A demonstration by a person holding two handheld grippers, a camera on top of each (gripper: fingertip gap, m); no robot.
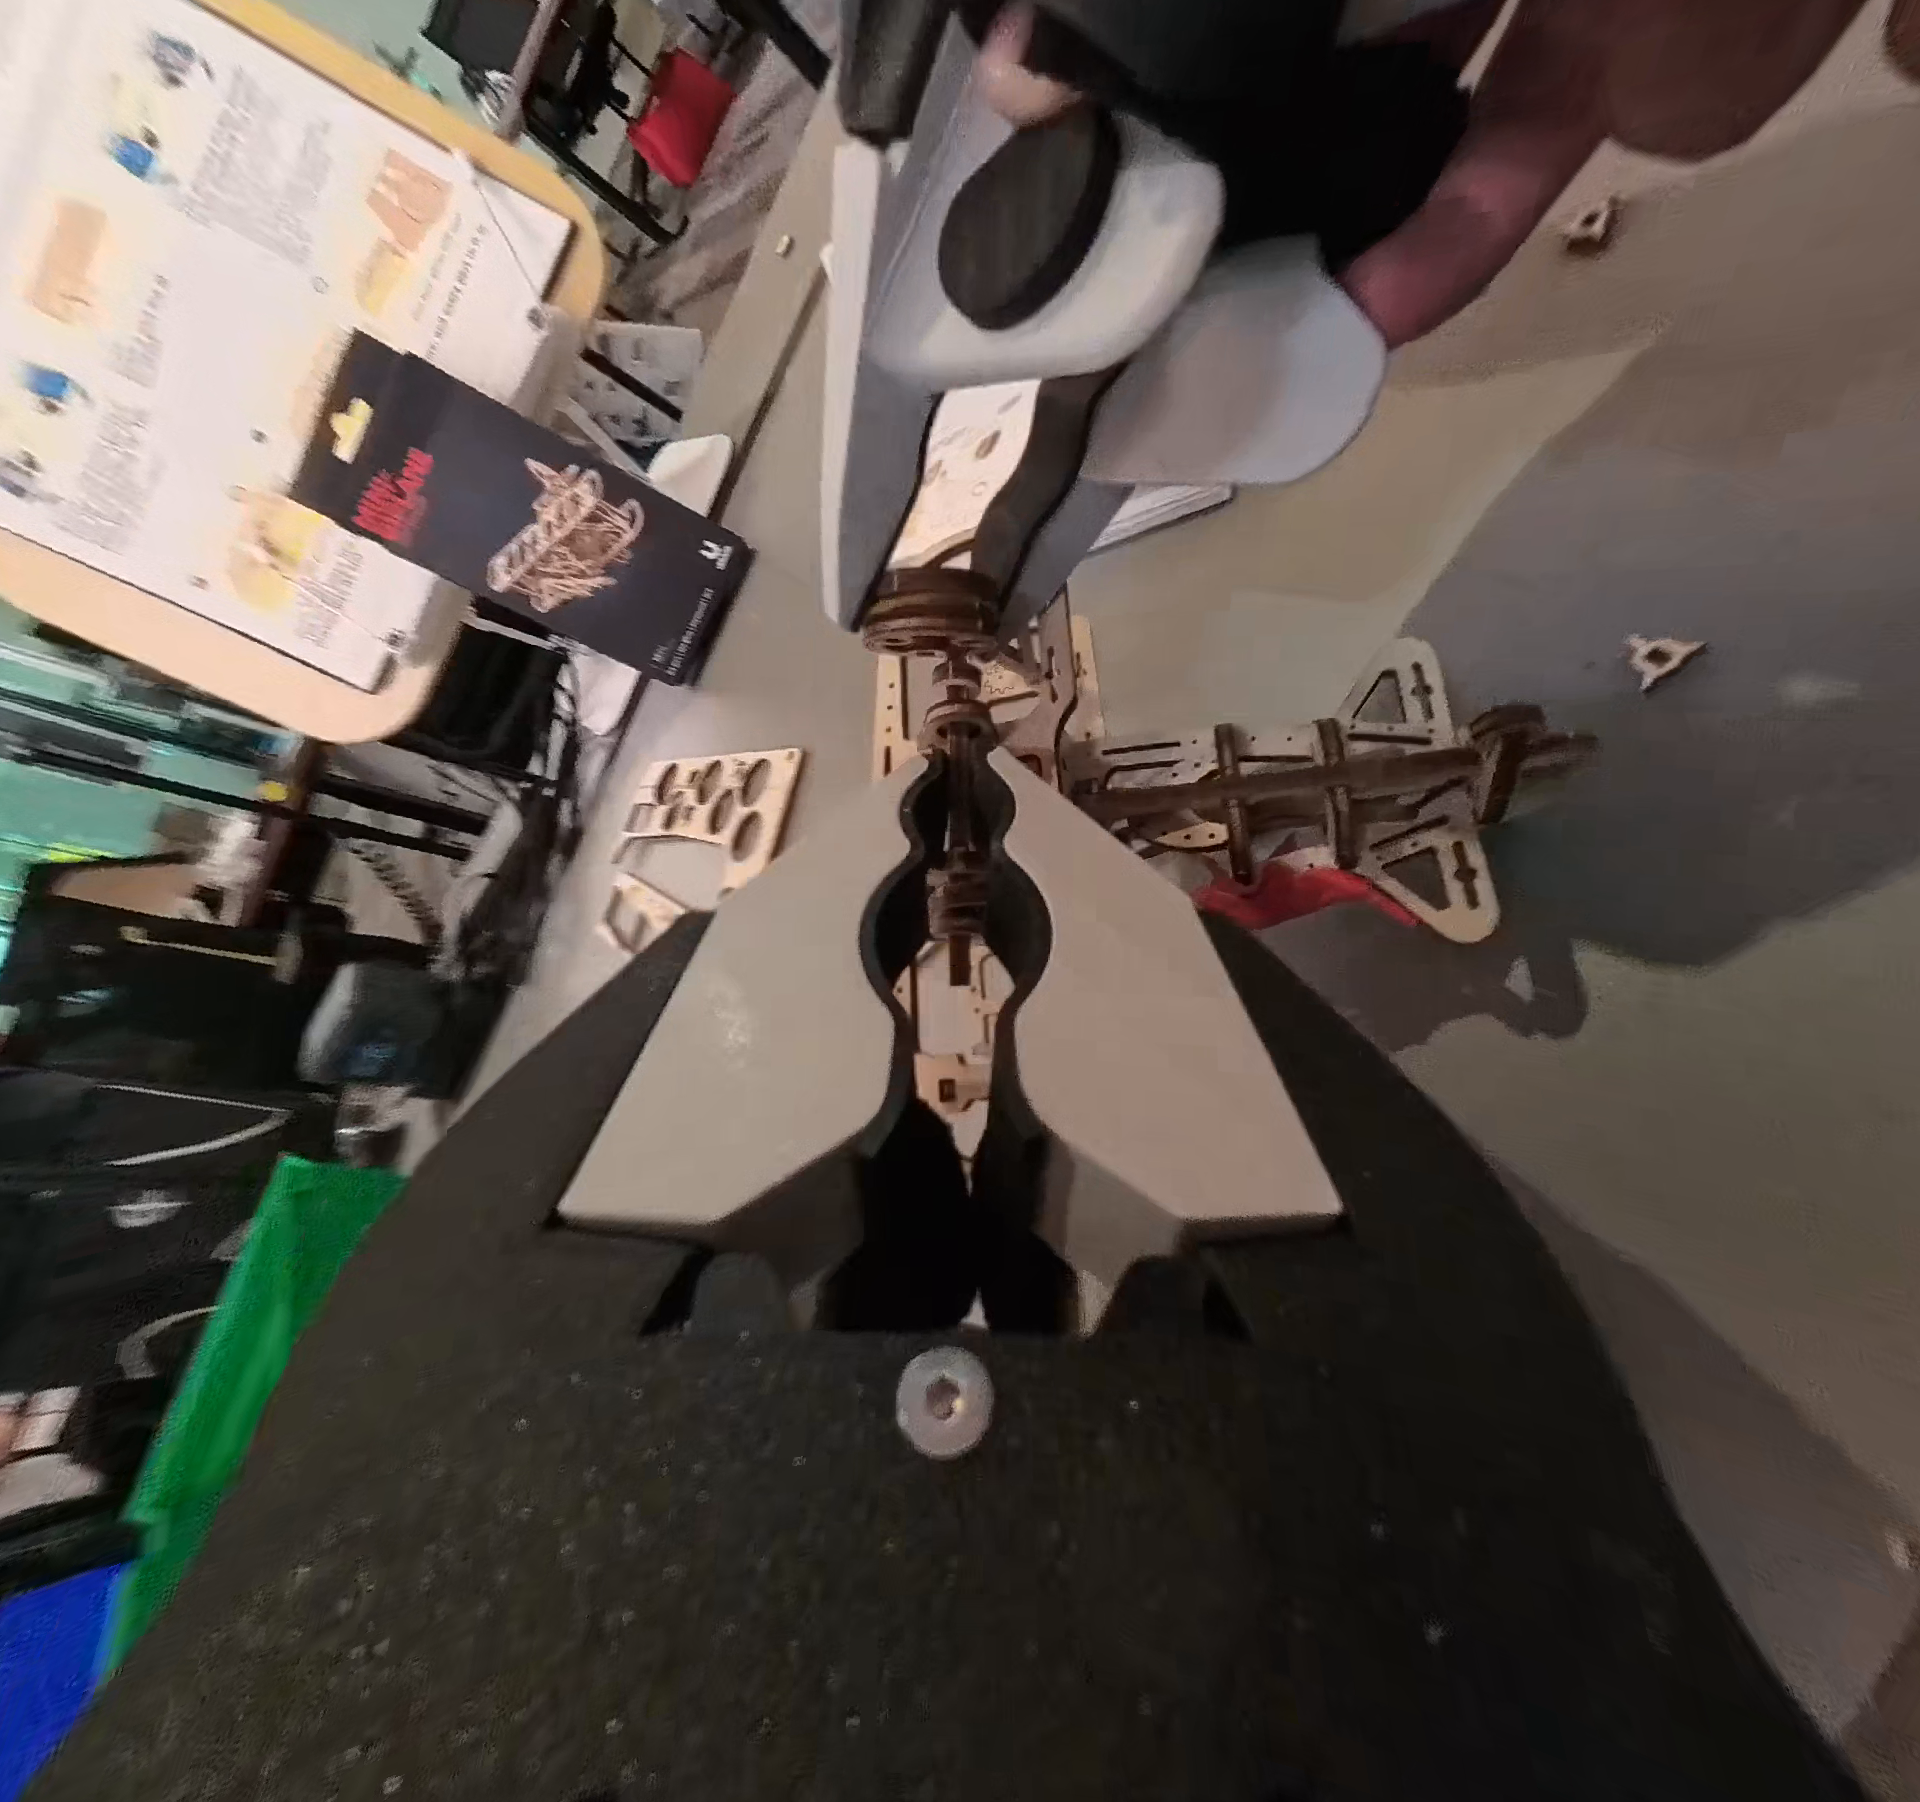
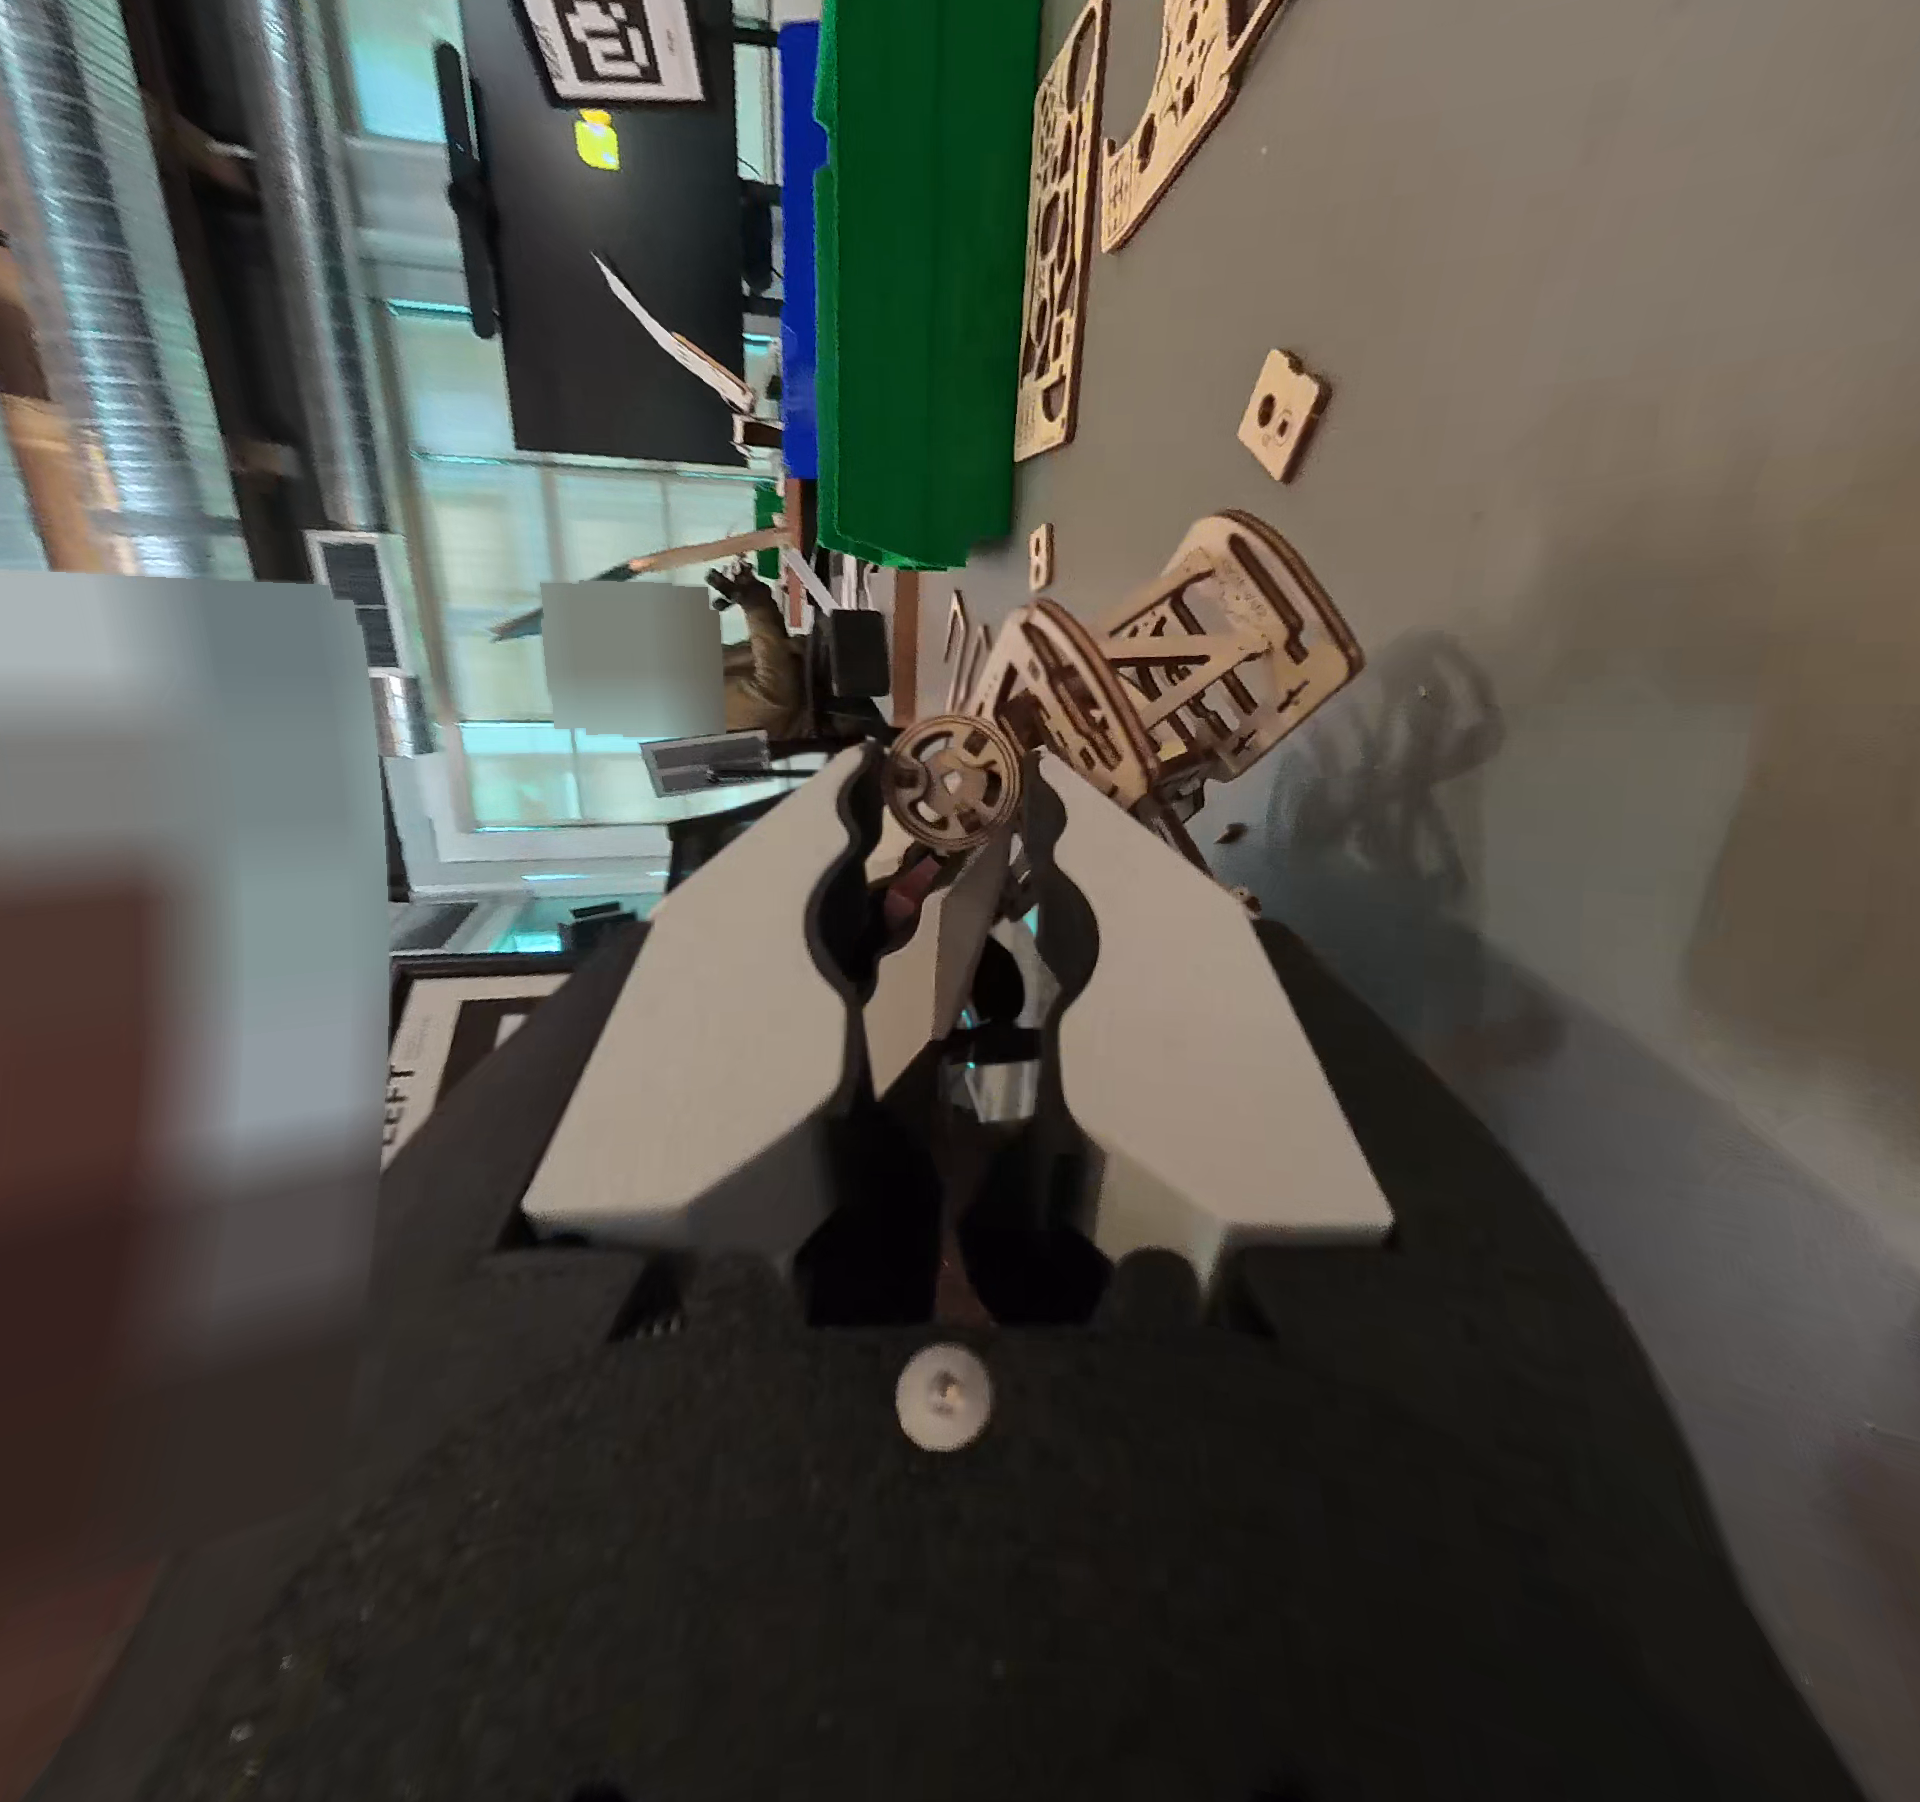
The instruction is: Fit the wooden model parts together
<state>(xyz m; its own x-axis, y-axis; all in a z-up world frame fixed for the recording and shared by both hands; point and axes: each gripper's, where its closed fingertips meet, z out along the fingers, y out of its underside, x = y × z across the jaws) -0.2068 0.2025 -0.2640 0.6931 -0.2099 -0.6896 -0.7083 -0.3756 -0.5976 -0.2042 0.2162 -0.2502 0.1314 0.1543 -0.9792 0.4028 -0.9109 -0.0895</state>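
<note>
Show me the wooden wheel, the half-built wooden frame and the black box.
wooden wheel (image 2: pixel 954 788), right wrist view, on its hub.
half-built wooden frame (image 1: pixel 1340 784), left wrist view, on its long middle beam.
black box (image 1: pixel 520 505), left wrist view, on its printed face.

The left gripper (image 1: pixel 958 786) has its jaws clamped on a wooden axle assembly (image 1: pixel 951 853); the right gripper (image 1: pixel 935 599) pinches its far wheel end.

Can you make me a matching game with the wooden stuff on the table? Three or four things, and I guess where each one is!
Things:
1. wooden axle with discs
2. wooden airplane model
3. black kit box
4. punched-out wooden sheet

Places:
A. lying on the grey table, right of the left gripper
B. leaning upright by the paper instructions
C. held between both grippers
D. flat on the table, left of the left gripper

Pairs: 1-C, 2-A, 3-B, 4-D
</note>
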